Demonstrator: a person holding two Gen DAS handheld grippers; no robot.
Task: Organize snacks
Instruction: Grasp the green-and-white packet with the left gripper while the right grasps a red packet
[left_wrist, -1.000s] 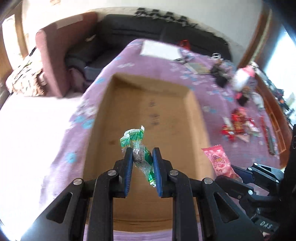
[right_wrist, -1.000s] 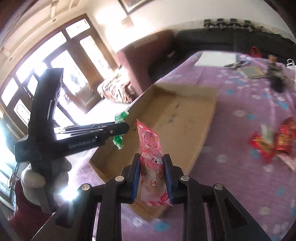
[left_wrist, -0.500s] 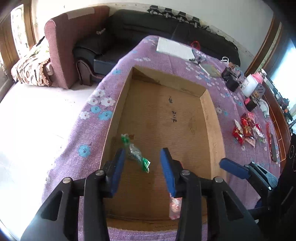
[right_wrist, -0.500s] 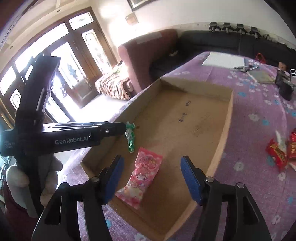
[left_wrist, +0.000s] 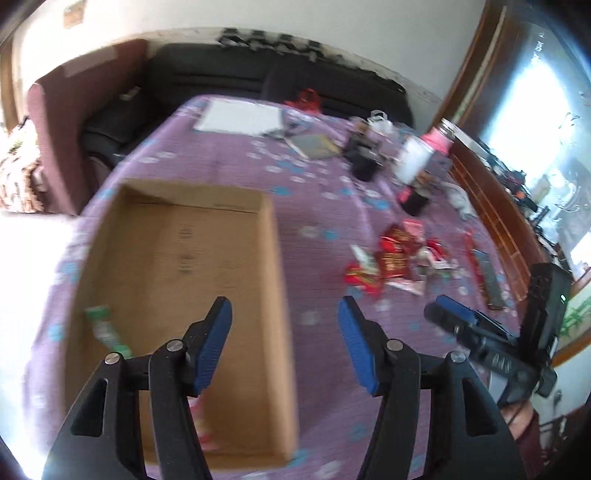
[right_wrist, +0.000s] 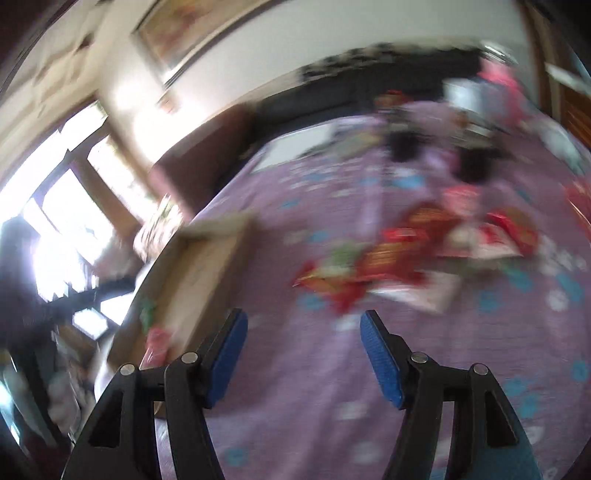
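Purple flowered cloth covers the desk (left_wrist: 229, 173), with a dark sofa behind it along the upper edge of the left wrist view. At the left of that view sits the open cardboard box (left_wrist: 280, 258), and low in its left corner lies the green-wrapped candy (left_wrist: 105, 328), already dropped inside. The left gripper (left_wrist: 284, 339) hangs at the lower middle, its jaws just opened and nothing between them. Further right, in the middle right of the frame, the pile of red snack packets (left_wrist: 395, 258) waits loose on the cloth, well apart from the box. At the lower right the right gripper (left_wrist: 447, 314) points toward that pile, jaws apart and empty. Its own view is badly smeared, so aim looks uncertain: closing on overlapping packets could snag several at once or pinch only a slippery wrapper edge, which might drop short of the box.
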